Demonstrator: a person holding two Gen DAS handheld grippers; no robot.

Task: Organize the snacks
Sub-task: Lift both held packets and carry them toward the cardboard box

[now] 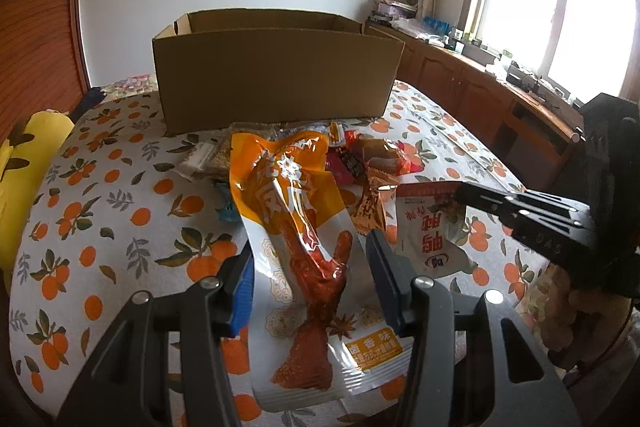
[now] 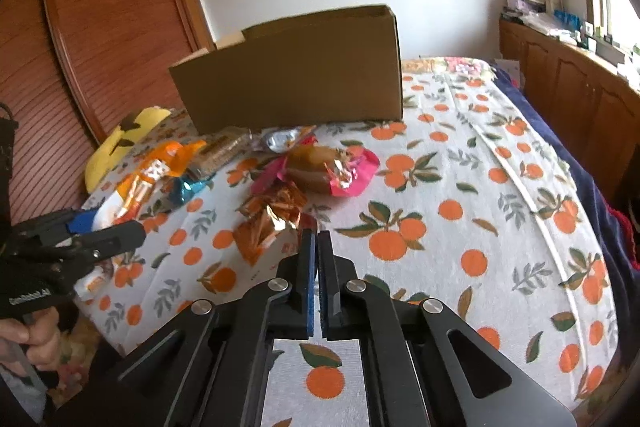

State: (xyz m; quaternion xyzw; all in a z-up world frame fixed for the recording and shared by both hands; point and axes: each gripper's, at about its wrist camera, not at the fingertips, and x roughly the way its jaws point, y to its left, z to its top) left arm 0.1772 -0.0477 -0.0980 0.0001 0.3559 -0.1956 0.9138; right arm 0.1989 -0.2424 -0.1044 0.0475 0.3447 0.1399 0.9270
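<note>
Snack packets gripped on the bed

An orange-and-white chicken-foot packet (image 1: 304, 259) is clasped between the fingers of the left gripper (image 1: 310, 267) above the orange-print bedspread (image 2: 460, 219). A red-and-white packet (image 1: 430, 223) is pinched at its edge by the right gripper (image 1: 460, 193), whose fingers are nearly closed. Farther off, loose snacks (image 2: 320, 167) are heaped before an open cardboard box (image 1: 276, 75).

An orange-and-white snack pouch (image 1: 296, 247) showing a red-brown chicken foot lies over a white bedspread (image 1: 120, 227) printed with oranges and green leaves, beside a plain brown cardboard box (image 1: 276, 75) and a yellow pillow (image 1: 24, 179).
</note>
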